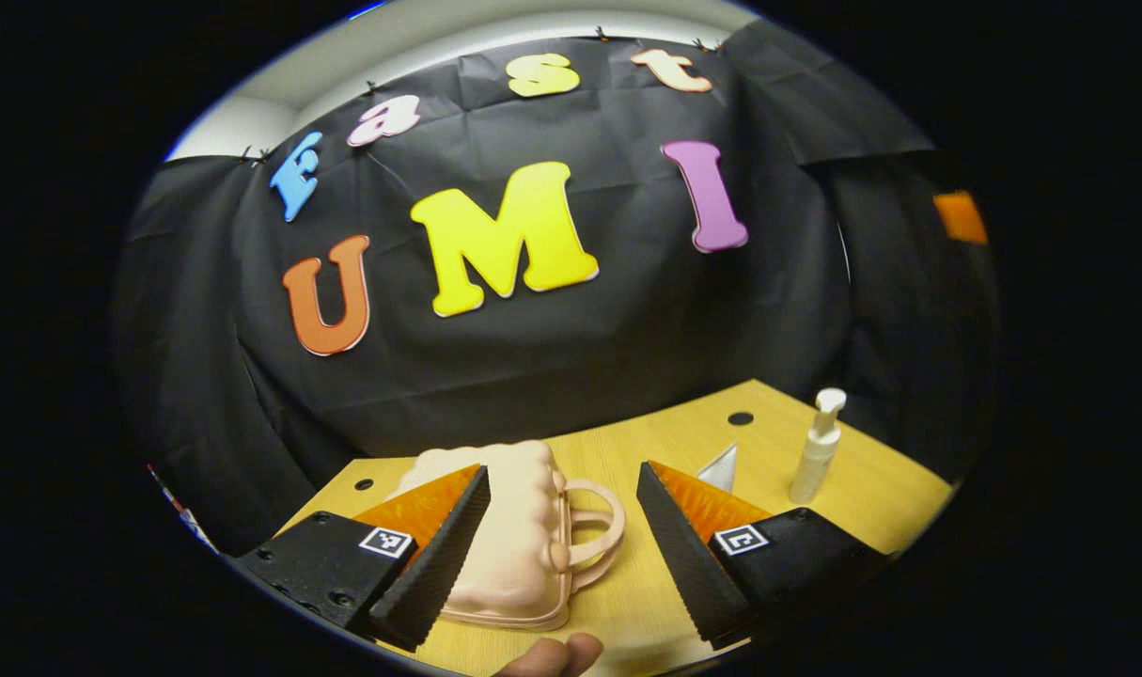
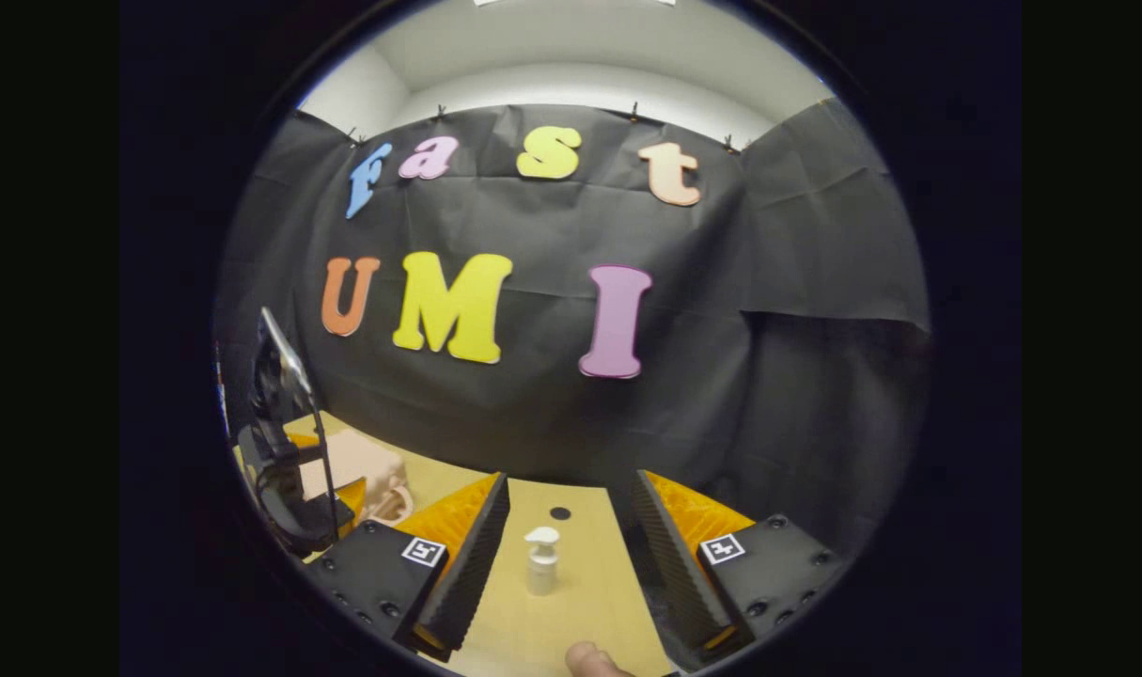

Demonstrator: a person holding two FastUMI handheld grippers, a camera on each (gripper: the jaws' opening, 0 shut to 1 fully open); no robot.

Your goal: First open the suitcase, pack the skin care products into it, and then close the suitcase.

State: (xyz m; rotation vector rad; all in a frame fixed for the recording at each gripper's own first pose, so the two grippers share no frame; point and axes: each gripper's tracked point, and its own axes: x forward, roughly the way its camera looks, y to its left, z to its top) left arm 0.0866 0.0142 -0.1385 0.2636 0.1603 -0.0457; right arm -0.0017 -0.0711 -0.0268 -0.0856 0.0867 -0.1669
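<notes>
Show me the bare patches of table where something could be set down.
Bare table lies between the closed suitcase and the pump bottle, reaching back to the wall, apart from a small white cone there. More bare wood shows in front of the bottle in the right gripper view. The suitcase's side is crowded.

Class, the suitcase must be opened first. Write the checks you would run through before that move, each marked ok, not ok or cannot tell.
1. Suitcase lies closed on the table, handle toward the left gripper's gap: ok.
2. Left gripper open, fingers either side of the handle, not yet gripping: ok.
3. Latch or zip position on the suitcase: cannot tell.
4. Pump bottle upright and apart from the suitcase: ok.
5. Right gripper open, lined up on the pump bottle, holding nothing: ok.
6. Small white pointed item beside the bottle, whether it is a product: cannot tell.
</notes>
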